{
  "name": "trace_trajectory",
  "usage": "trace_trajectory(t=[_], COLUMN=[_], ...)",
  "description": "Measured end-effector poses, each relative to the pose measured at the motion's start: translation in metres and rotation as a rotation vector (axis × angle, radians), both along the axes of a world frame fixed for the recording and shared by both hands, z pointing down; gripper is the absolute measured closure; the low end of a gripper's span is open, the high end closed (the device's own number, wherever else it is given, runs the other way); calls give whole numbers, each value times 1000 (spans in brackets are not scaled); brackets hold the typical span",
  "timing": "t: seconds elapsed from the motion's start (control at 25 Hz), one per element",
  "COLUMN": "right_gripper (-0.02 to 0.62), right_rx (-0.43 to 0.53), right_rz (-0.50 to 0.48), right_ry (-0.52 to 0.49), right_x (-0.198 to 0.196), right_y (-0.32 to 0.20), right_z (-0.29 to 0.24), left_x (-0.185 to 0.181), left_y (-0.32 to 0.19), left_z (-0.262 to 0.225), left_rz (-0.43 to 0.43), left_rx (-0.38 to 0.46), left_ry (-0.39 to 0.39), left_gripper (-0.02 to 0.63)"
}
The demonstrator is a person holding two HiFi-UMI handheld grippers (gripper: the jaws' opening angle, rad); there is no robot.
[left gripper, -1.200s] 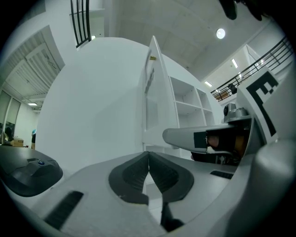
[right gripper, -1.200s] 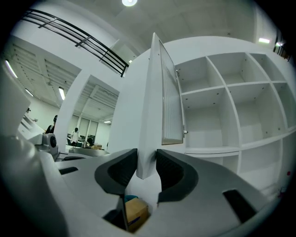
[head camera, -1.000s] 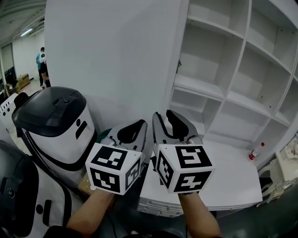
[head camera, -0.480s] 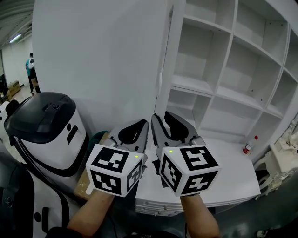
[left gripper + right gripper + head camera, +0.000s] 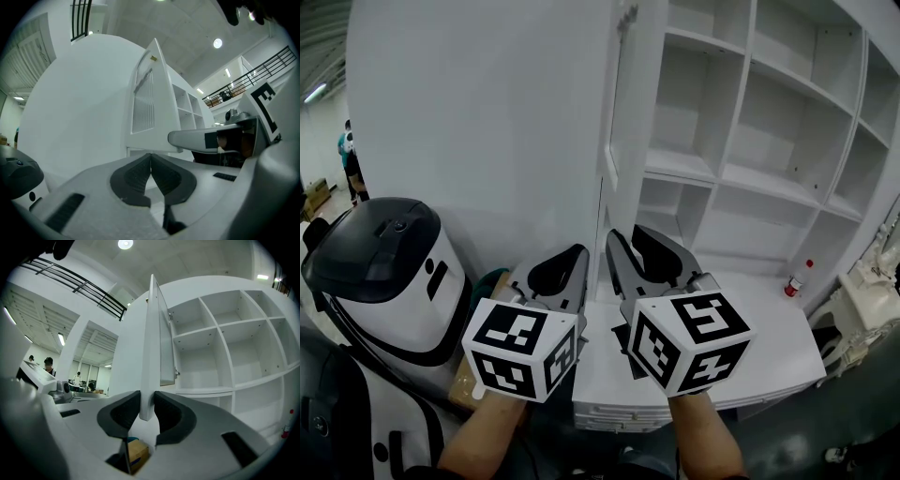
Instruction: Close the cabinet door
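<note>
The white cabinet door (image 5: pixel 487 122) stands open, swung out in front of the white shelf cabinet (image 5: pixel 750 141). In the right gripper view the door (image 5: pixel 152 333) is seen edge-on, and its lower edge runs down between the jaws. My right gripper (image 5: pixel 625 234) (image 5: pixel 146 401) is closing on that edge, with a pad against each face. My left gripper (image 5: pixel 579 251) (image 5: pixel 151 154) sits just to its left, on the door's outer side. It is shut with nothing between its pads.
A black-and-white machine (image 5: pixel 384 272) stands at the left below the door. A low white platform (image 5: pixel 769 347) lies under the shelves, with a small red-capped bottle (image 5: pixel 795 279) on it. A cardboard box (image 5: pixel 136 453) sits below the door. People stand far off at the left (image 5: pixel 349 159).
In the head view the door's edge and the shelves have slid to the left. Both grippers stay side by side, shifted slightly, with the right one at the door's edge.
</note>
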State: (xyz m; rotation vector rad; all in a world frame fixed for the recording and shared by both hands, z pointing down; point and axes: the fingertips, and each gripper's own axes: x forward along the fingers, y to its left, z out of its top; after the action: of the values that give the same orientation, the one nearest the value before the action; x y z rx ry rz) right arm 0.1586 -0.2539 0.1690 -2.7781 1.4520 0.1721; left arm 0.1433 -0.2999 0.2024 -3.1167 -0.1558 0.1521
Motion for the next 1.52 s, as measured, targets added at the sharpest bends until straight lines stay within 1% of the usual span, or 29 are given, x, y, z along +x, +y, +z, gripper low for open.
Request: trace_trajectory(t=[0.32,0.68,1.0,1.16,1.24,1.32,1.4,1.52], right_gripper=[505,516,520,522,525,526,526,526], right_rx=[0,5,12,23,26,27,28,32], right_rz=[29,58,41,43,47,44,32,19], right_ry=[-13,-18,-26,-30,-29,-30,-32,-32], right_x=[7,21,32,41,47,52,57,65], right_y=[13,36,52,62,67,73,77,85], right_z=[1,1,0,0,0,0,1,0], left_x=[9,27,48,59,64,68,72,81], left_y=[9,34,55,62,66,74,80,85], left_z=[-1,-2,0,3,6,8,8,7], left_rz=[35,86,126,146,171,214,249,261], left_rx=[8,31,44,55,52,48,36,22], left_ry=[3,3,-28,-66,-84,-94,-88,-77], left_gripper=[592,592,594,594,594,594,594,594])
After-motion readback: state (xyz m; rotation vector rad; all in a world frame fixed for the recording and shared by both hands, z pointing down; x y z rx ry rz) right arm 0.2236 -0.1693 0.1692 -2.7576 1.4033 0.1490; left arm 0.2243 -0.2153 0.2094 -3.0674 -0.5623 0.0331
